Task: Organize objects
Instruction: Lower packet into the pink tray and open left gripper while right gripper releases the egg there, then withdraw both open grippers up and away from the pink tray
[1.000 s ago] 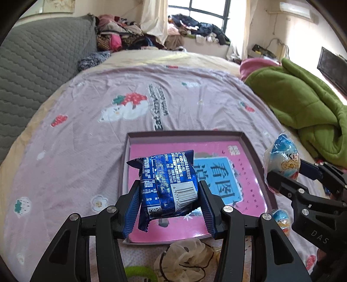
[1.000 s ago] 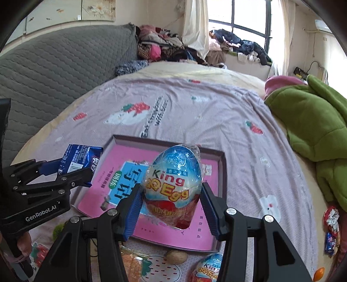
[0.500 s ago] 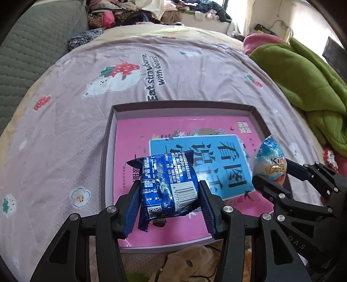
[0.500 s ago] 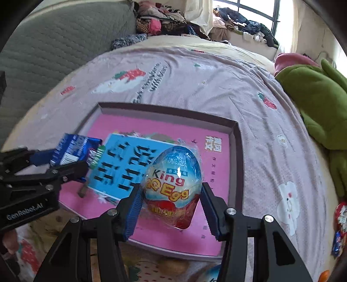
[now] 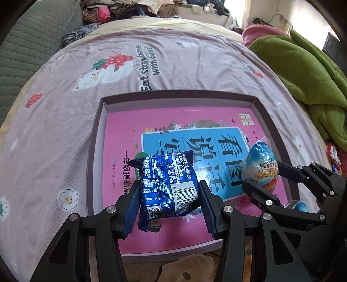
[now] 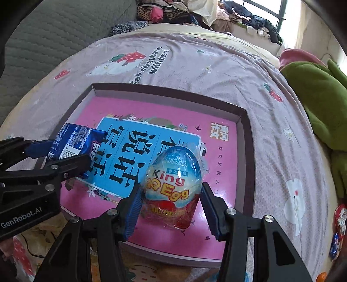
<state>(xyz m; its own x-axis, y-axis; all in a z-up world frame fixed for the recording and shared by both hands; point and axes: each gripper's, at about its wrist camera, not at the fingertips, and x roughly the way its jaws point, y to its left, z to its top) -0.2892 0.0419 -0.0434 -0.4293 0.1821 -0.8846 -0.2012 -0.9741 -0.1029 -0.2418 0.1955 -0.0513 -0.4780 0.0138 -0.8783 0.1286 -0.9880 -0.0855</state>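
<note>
My left gripper (image 5: 169,204) is shut on a blue snack packet (image 5: 168,184) and holds it over the front left of a shallow box lid (image 5: 97,138) with a pink and blue printed floor. The packet (image 6: 74,142) also shows in the right wrist view. My right gripper (image 6: 171,206) is shut on a King Egg toy egg (image 6: 173,186) in clear wrap, held low over the lid's (image 6: 246,138) front right. The egg (image 5: 260,167) shows at the right of the left wrist view.
The lid lies on a bed with a lilac strawberry-print sheet (image 5: 65,121). A green blanket (image 5: 308,71) is heaped at the right. Clothes (image 5: 121,10) pile at the far end. Small wrapped snacks (image 6: 340,219) lie right of the lid, and a crumpled bag (image 5: 186,266) is near its front edge.
Both grippers have moved forward and down over the box lid, each still holding its item. The lid now fills more of both views.
</note>
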